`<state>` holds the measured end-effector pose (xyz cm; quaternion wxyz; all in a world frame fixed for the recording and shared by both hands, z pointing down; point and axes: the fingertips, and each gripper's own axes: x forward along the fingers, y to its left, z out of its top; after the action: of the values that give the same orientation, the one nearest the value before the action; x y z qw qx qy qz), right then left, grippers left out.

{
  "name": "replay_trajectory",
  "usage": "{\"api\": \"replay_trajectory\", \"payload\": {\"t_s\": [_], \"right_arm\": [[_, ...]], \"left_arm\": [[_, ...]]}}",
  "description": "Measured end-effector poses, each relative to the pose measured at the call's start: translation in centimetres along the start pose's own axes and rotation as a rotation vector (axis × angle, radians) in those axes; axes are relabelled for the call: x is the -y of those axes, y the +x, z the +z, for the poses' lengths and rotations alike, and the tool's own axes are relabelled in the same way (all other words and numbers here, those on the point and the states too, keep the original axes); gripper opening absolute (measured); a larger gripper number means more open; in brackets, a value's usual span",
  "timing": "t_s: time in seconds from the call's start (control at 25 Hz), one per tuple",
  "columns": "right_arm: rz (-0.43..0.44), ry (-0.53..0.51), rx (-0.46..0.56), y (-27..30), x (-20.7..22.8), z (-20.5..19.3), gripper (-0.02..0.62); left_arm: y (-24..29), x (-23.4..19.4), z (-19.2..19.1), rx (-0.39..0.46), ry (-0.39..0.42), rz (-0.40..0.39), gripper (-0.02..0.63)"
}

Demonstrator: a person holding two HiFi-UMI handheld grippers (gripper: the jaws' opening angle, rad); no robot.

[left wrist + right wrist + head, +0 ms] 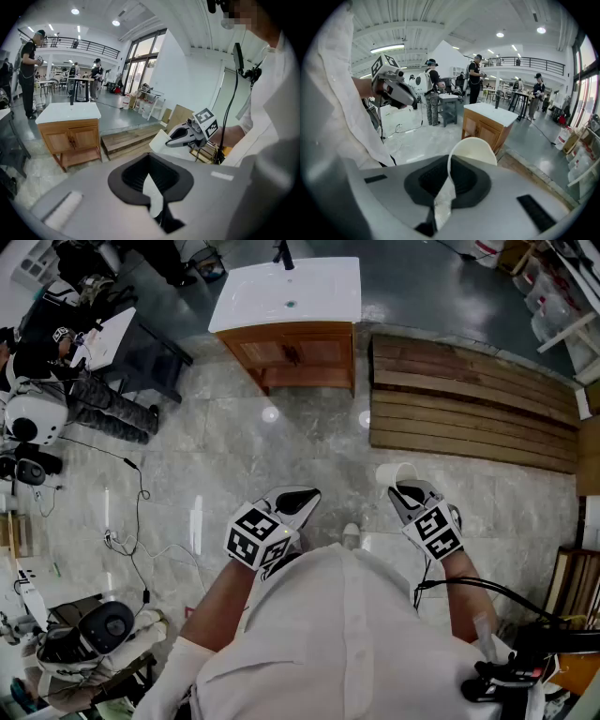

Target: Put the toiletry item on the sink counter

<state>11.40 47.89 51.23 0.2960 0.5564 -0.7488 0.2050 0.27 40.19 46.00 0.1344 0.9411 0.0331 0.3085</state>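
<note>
The toiletry item is a white cup (394, 474), pinched by its wall in my right gripper (405, 491), which is shut on it. In the right gripper view the cup (472, 150) stands up past the jaws of that gripper (449, 176). My left gripper (302, 495) hangs level with it to the left, shut with nothing in it; in its own view the jaws of this gripper (151, 180) meet. The left gripper view also catches the right gripper (187, 136) and the cup (161, 140). The sink counter (319, 287), a white top on a wooden cabinet, stands some way ahead across the floor, seen too as the counter (68, 112) and the counter (497, 112).
A slatted wooden platform (469, 399) lies to the right of the counter. Cables (141, 493) trail over the tiled floor at left. People, desks and equipment crowd the left edge (56, 352). More gear sits at the lower left (94, 634).
</note>
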Motion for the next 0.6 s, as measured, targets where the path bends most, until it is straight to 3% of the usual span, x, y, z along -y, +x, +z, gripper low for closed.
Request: {"api": "replay_trajectory", "payload": {"t_s": [0.24, 0.6], "right_arm": [[0.026, -0.055, -0.005, 0.3, -0.1, 1.5, 0.014], [0.123, -0.161, -0.035, 2.4, -1.1, 2.7, 0.014]], "left_arm": [[0.0, 1.0, 2.4, 0.025, 0.047, -0.009, 0.006], [-0.7, -0.6, 1.7, 0.046, -0.023, 0.044, 0.006]]}}
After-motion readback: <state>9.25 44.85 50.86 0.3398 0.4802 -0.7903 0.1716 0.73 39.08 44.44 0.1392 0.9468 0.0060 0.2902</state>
